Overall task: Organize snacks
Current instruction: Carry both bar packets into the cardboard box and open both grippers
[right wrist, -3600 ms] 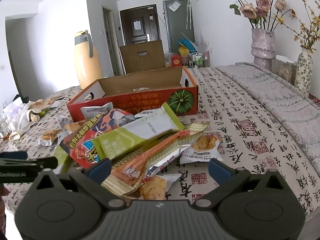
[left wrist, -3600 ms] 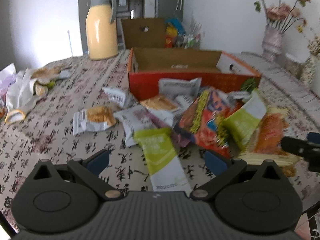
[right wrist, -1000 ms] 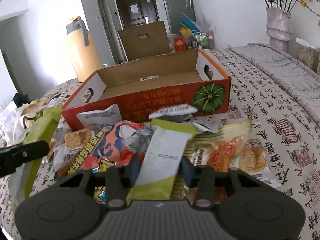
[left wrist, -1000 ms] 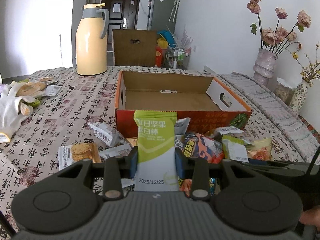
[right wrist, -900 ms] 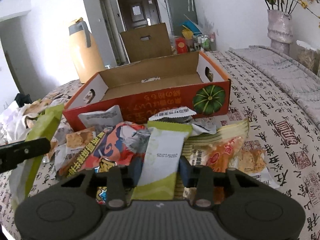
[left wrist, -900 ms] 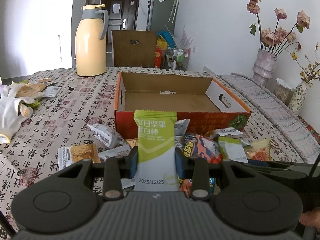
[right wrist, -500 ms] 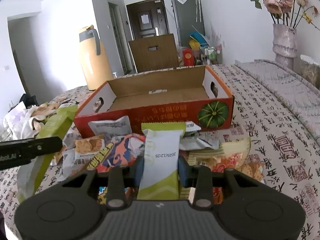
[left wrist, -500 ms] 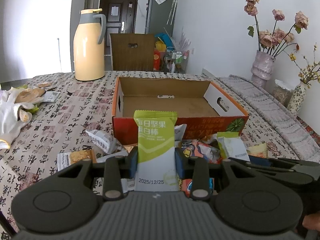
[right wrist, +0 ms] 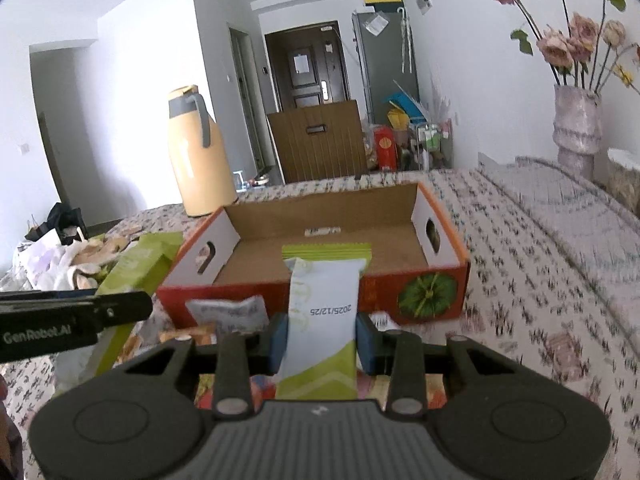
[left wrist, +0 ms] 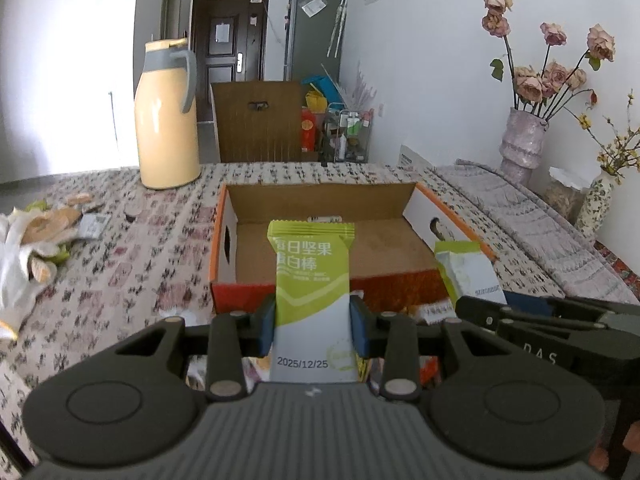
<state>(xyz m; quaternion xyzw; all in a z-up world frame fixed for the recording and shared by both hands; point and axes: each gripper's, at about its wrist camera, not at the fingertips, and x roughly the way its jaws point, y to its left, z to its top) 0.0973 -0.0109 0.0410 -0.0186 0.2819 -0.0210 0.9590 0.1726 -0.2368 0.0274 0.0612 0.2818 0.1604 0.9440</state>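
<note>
Two green-and-white snack bars are gripped upright, one by the left hand-held gripper, one by the right hand-held gripper, before the open cardboard box.

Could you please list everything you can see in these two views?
Bars: two, green and white, one in each gripper.
Box: one, orange cardboard, open, mid-table, almost empty.
Loose snacks: several, mixed colours, before the box.
Jug: one, yellow with grey handle, far left of the table.
Vase: one, pale, with pink flowers, far right.
Tablecloth: one, pale with dark print.
Left gripper: black, shut on a bar.
Right gripper: black, shut on a bar.
</note>
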